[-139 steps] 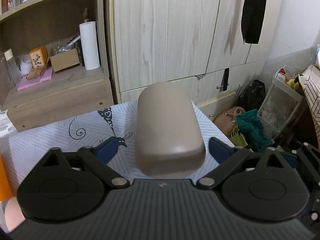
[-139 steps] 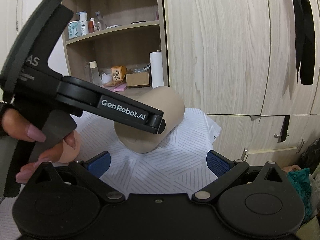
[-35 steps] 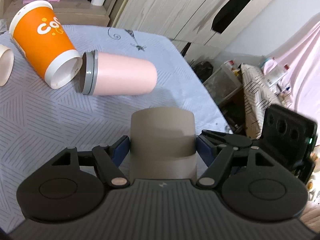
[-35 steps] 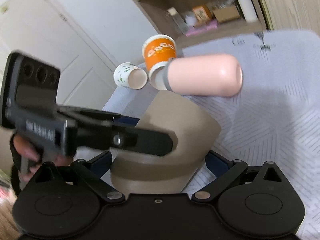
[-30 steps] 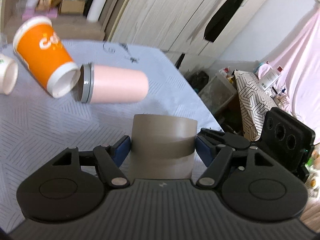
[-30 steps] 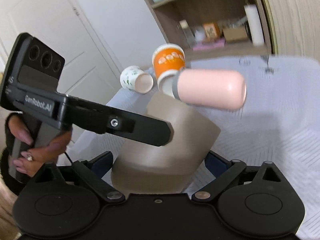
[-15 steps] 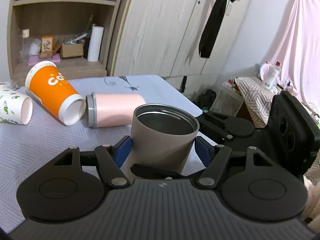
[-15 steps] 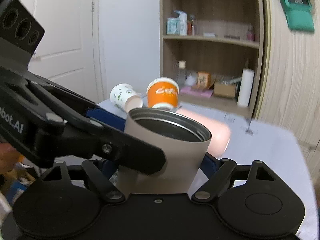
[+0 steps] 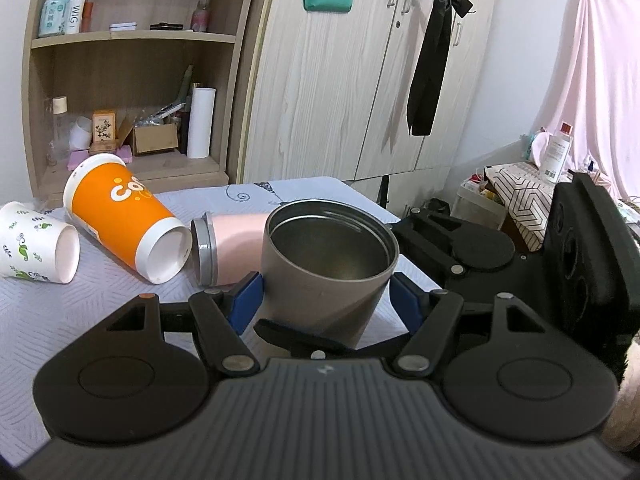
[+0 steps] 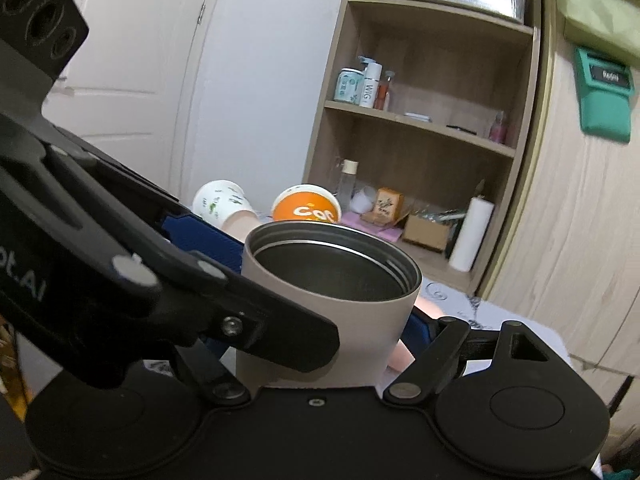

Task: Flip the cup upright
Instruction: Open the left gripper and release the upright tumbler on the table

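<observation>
The grey cup (image 9: pixel 320 276) stands mouth up, its open steel-lined inside facing the ceiling, with its body leaning slightly; its base is hidden behind the gripper bodies, so whether it rests on the tabletop (image 9: pixel 36 320) cannot be told. The left gripper (image 9: pixel 326 300) has its blue-padded jaws spread to either side of the cup's lower wall, the left pad close against it and the right pad showing a small gap. The right gripper (image 10: pixel 320 328) reaches in at a right angle to the left one, its jaws also flanking the cup; the near one is mostly covered by the left gripper's black arm, so whether they press the wall cannot be told. Just behind the cup, on the side away from the left gripper, a pink tumbler (image 9: pixel 232 244) lies on its side with its grey rim turned away from the cup. Beyond that rim lies an orange paper cup (image 9: pixel 120 216), tipped over with its white mouth towards the tumbler, and further out a white paper cup (image 9: pixel 36 248) with green leaf print, also on its side. Behind the tabletop stand a wooden shelf unit (image 9: pixel 128 36) and a wardrobe (image 9: pixel 320 92).
</observation>
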A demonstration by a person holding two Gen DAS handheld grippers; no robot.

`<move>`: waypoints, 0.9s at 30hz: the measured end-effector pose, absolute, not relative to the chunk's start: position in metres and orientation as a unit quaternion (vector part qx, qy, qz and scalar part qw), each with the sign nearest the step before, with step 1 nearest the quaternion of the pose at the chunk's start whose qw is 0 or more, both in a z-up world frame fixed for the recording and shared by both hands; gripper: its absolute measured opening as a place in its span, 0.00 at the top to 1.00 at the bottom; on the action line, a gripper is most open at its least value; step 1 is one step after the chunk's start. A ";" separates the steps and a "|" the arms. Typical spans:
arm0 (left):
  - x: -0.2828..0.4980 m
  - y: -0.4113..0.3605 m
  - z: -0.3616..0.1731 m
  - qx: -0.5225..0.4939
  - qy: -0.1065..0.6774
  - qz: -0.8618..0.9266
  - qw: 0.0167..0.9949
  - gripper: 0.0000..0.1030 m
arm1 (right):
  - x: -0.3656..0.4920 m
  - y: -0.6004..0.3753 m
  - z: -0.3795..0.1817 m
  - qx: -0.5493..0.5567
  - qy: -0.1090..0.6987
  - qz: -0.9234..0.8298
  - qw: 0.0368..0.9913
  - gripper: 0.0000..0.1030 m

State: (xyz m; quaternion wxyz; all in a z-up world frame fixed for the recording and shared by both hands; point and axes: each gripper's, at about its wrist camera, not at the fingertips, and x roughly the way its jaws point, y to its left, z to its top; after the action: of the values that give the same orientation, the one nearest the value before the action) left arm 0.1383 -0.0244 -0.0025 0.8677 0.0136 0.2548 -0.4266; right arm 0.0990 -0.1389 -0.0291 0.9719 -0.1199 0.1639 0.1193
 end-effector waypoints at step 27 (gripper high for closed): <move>0.070 -0.003 0.022 -0.016 0.207 -0.316 0.926 0.27 | 0.038 -0.154 -0.021 -0.051 0.157 0.071 0.984 0.06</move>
State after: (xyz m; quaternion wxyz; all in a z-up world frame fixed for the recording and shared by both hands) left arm 0.0704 -0.0031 0.0220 0.9258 -0.0155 0.2075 -0.3155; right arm 0.0384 -0.1536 -0.0212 0.9837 -0.0515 0.1573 0.0705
